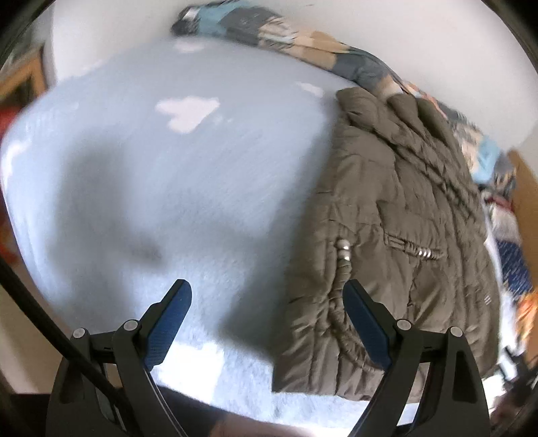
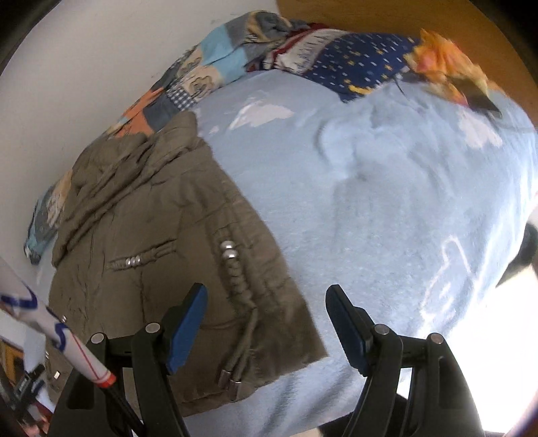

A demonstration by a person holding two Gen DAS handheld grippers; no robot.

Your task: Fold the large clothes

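An olive-brown padded jacket (image 1: 386, 242) lies folded on a light blue fleece blanket (image 1: 175, 188) on a bed. In the left wrist view it fills the right half, with drawcords and metal beads showing. My left gripper (image 1: 267, 295) is open and empty above the jacket's near left edge. In the right wrist view the jacket (image 2: 161, 242) lies at left on the blanket (image 2: 386, 208). My right gripper (image 2: 265, 299) is open and empty, hovering over the jacket's near right corner.
A patchwork quilt (image 1: 275, 30) lies bunched along the white wall behind the jacket; it also shows in the right wrist view (image 2: 208, 64), beside a dark blue patterned cloth (image 2: 356, 64) and an orange item (image 2: 447, 74). A white printed tube (image 2: 57, 332) crosses the lower left.
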